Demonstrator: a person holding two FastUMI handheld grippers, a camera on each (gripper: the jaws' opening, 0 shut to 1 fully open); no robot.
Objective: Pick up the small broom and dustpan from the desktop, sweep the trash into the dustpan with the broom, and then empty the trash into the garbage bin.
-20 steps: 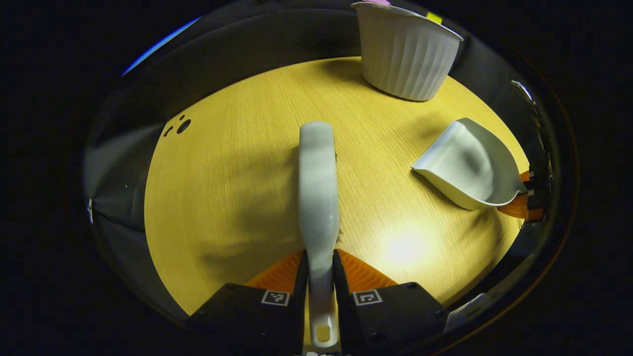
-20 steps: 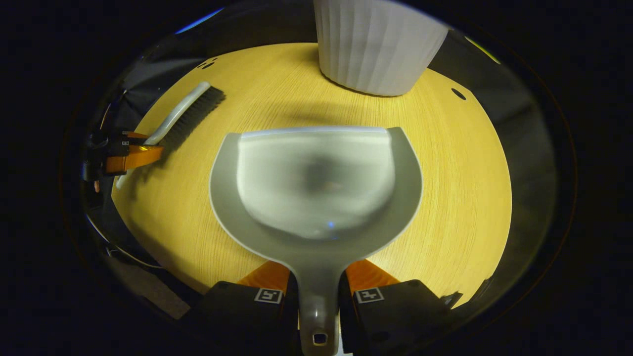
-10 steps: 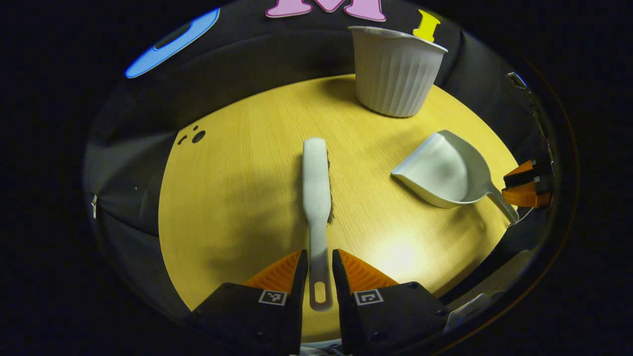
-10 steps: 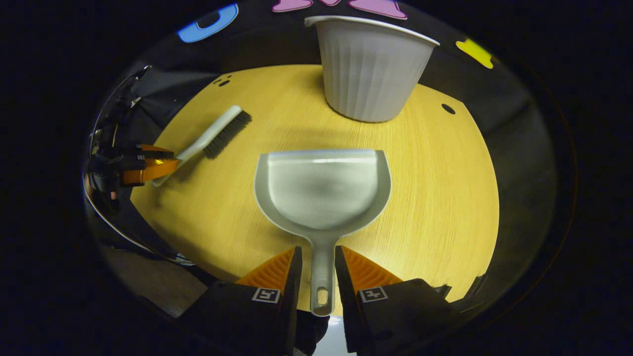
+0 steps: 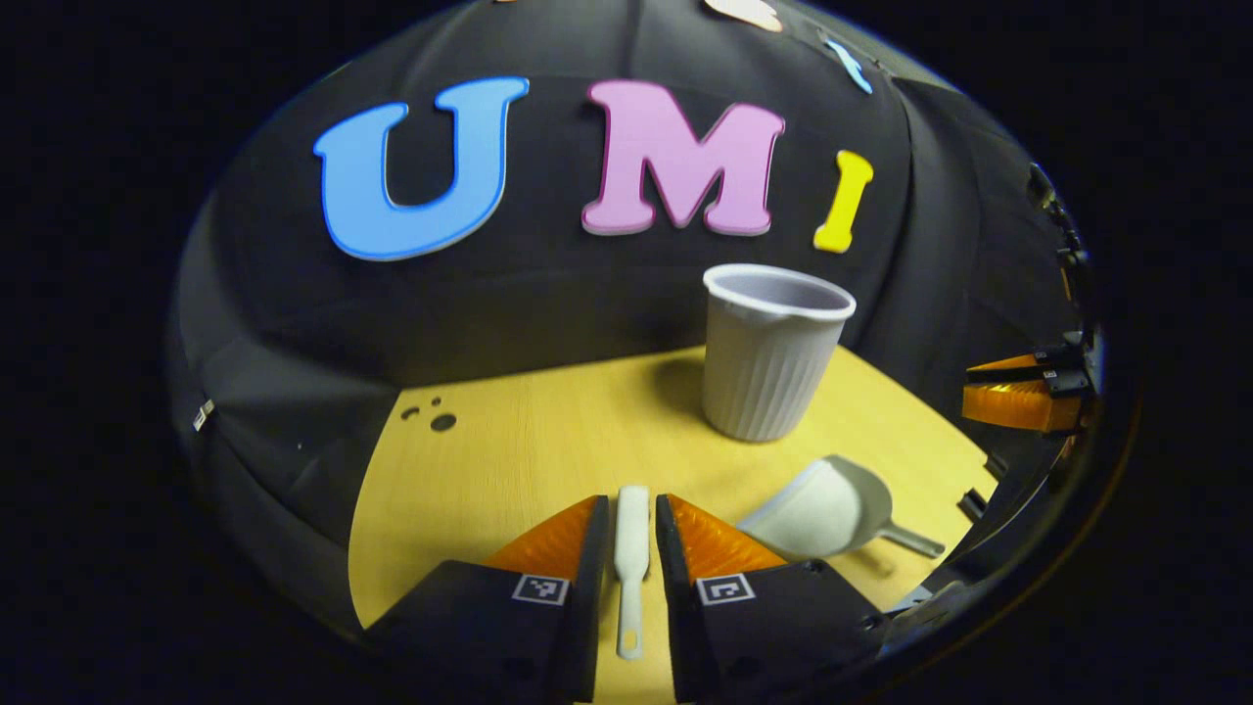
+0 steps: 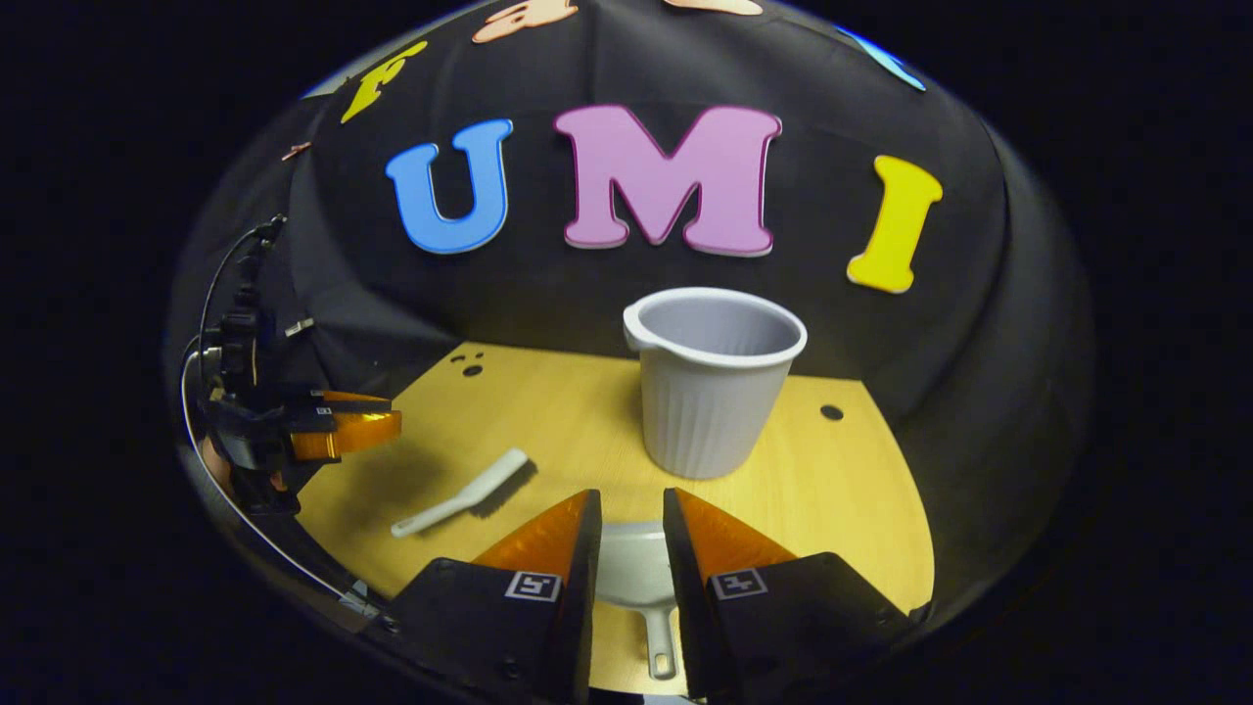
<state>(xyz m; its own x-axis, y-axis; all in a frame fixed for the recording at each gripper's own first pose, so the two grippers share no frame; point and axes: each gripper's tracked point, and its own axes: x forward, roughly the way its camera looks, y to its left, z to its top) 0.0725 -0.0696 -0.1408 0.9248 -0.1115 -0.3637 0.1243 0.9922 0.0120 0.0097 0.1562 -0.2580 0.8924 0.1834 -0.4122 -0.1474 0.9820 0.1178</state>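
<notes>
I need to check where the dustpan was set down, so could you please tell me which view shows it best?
The left gripper view: the dustpan lies whole on the table, pan and handle in sight, before the bin. In the right gripper view the right gripper frames the dustpan, its fingers covering both sides.

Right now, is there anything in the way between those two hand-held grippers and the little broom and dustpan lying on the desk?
Nothing visible. The broom lies on bare desk under the left hand-held gripper; the dustpan lies under the right one. The bin stands farther back, clear of both.
</notes>
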